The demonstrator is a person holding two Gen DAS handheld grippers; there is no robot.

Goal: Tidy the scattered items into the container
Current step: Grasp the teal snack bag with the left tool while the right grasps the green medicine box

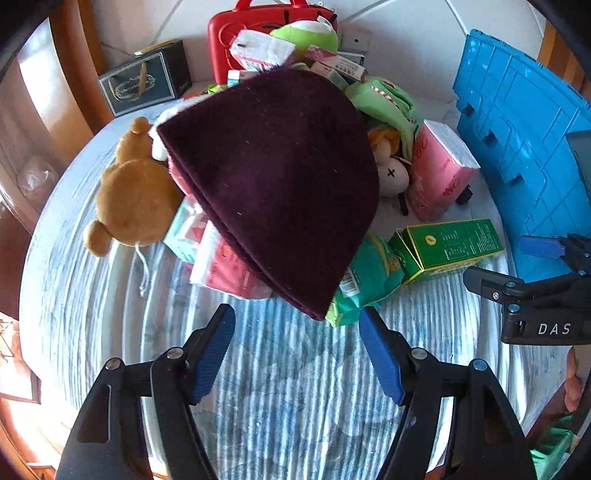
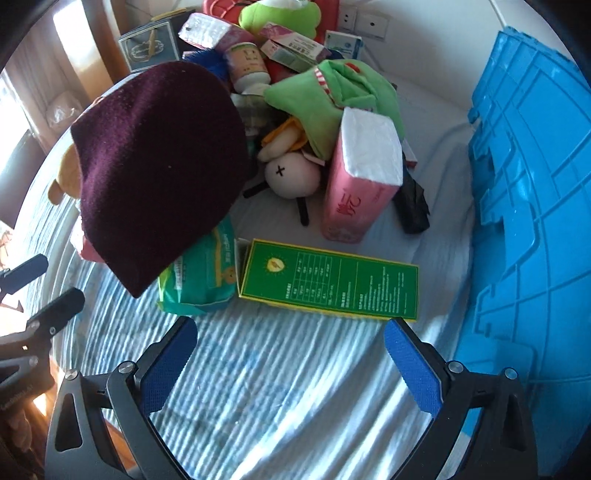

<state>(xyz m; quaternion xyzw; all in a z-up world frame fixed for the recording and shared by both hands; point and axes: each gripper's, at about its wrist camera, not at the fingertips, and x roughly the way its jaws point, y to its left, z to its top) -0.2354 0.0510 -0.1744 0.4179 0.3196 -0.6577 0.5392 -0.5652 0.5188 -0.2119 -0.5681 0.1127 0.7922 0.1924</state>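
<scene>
A heap of items lies on a striped bedsheet. On top sits a dark maroon knit hat [image 1: 273, 184] [image 2: 159, 177]. Around it lie a brown plush bear [image 1: 129, 195], a green carton [image 1: 450, 245] [image 2: 328, 284], a pink tissue pack [image 1: 441, 171] [image 2: 362, 177], a green wipes pack [image 2: 199, 277] and a white round plush [image 2: 291, 175]. The blue plastic crate [image 1: 524, 140] [image 2: 532, 206] stands on the right. My left gripper [image 1: 297, 321] hovers open just before the hat's lower edge. My right gripper [image 2: 291, 332] is open, near the green carton, nothing between its fingers.
A red case [image 1: 229, 40], a green frog plush [image 1: 306, 33] [image 2: 280, 14], small boxes and a dark gift bag [image 1: 144, 81] crowd the far side. Wooden furniture borders the bed on the left. The right gripper shows at the right edge of the left wrist view.
</scene>
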